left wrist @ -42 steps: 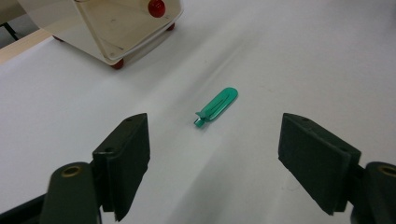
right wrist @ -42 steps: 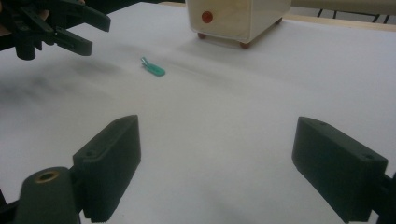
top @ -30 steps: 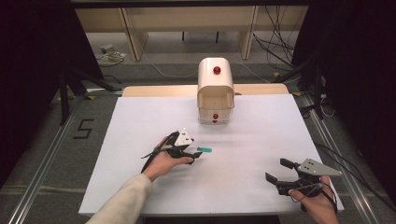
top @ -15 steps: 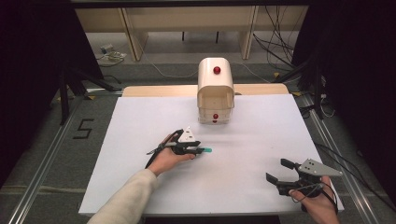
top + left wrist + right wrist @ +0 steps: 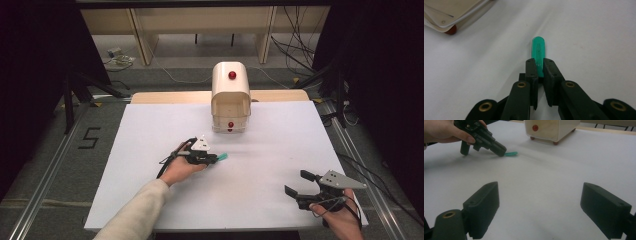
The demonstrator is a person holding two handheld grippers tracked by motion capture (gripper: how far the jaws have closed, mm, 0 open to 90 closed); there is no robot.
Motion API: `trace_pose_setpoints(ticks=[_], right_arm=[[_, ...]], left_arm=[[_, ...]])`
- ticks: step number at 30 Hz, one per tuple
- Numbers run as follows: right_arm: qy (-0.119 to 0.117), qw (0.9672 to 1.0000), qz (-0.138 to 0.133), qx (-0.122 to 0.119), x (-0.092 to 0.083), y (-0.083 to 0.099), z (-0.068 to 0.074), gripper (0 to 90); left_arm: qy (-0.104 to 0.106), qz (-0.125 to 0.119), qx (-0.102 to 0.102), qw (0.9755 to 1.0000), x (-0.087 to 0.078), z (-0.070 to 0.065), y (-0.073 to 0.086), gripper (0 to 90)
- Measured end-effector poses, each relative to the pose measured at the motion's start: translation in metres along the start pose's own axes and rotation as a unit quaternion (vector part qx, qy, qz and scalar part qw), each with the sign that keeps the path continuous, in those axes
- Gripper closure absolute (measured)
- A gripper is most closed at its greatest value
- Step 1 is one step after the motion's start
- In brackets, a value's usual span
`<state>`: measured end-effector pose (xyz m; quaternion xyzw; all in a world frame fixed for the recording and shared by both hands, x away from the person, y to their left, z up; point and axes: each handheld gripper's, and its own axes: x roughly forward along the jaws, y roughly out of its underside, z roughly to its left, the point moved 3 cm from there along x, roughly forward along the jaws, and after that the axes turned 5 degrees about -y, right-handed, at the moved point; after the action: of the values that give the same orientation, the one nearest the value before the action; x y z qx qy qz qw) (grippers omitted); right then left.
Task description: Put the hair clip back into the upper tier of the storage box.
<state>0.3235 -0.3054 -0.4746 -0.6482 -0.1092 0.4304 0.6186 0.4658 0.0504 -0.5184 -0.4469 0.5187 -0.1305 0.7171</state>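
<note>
Your left gripper [image 5: 538,71] is clamped on the green stick [image 5: 538,51], jaws just closed in around it, and the near end of that stick is buried between the black pads so you can't see how long it is. In the high view the left gripper [image 5: 214,159] sits low on the white table [image 5: 150,130], left of centre, with only a sliver of green stick [image 5: 222,156] poking out toward the middle. Whether the stick is lifted or lying on the surface is hard to call from here. Your right gripper [image 5: 300,182] is near the front right corner, jaws spread wide apart with nothing between them; from its own camera the right gripper [image 5: 540,202] frames bare table. The cream box [image 5: 230,97] with red knobs stands at the far centre, its interior in shadow; in the left gripper view just a corner of the cream box [image 5: 451,12] is cut off at the edge.
</note>
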Motion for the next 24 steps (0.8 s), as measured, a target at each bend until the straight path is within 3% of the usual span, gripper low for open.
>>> trace_pose_setpoints(ticks=[7,24], right_arm=[[0.0,1.0,-0.001,0.003,0.0,0.0,0.0,16.2],[0.001,1.0,0.0,0.003,-0.001,0.0,0.0,16.2]], left_arm=[[0.003,-0.004,0.003,1.0,-0.001,-0.002,-0.002,82.6],[0.018,-0.036,-0.003,0.9992,-0.022,-0.009,-0.015,82.7]])
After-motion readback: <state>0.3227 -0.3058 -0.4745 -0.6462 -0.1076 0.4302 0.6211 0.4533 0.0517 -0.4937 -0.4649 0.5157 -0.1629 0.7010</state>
